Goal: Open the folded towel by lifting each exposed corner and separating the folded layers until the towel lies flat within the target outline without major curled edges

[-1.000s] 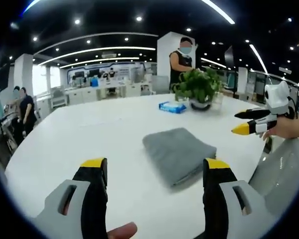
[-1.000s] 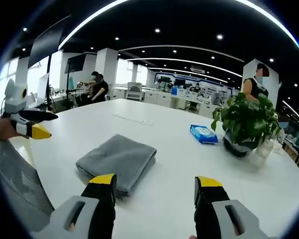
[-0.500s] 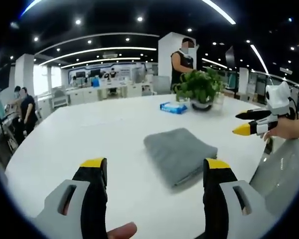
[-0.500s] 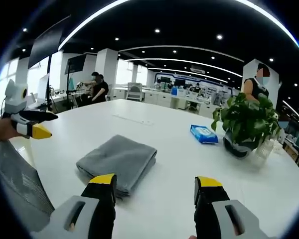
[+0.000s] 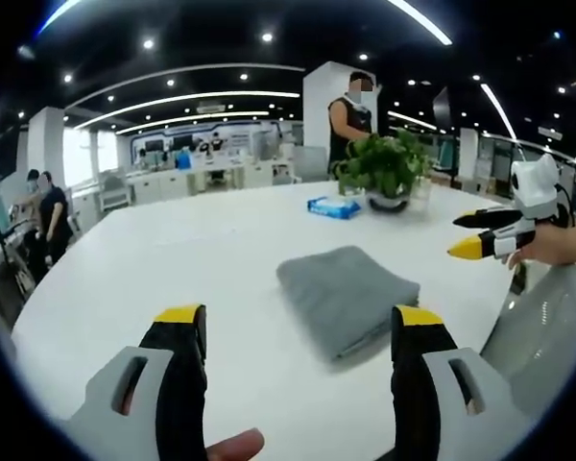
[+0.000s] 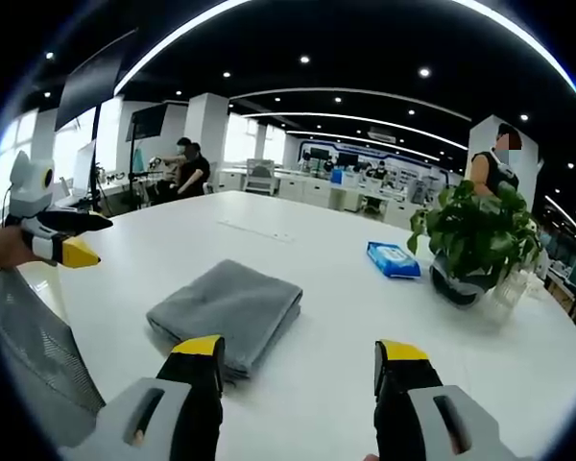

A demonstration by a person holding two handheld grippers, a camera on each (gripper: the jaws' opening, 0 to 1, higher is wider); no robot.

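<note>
A grey towel [image 5: 346, 295] lies folded into a thick rectangle on the white table [image 5: 173, 259]; it is also in the right gripper view [image 6: 228, 309]. My left gripper [image 5: 300, 322] hovers open above the table, short of the towel's near edge, nothing between its yellow-tipped jaws. My right gripper [image 6: 298, 351] is open too, with the towel just beyond its left jaw. Each gripper appears in the other view, held at the table's side: the right gripper [image 5: 485, 234] and the left gripper [image 6: 69, 238].
A potted green plant [image 6: 475, 240] and a blue packet [image 6: 393, 258] stand at the far side of the table. A grey mesh chair back [image 6: 29, 355] is beside the table edge. People stand in the office behind, one near the plant [image 5: 350, 120].
</note>
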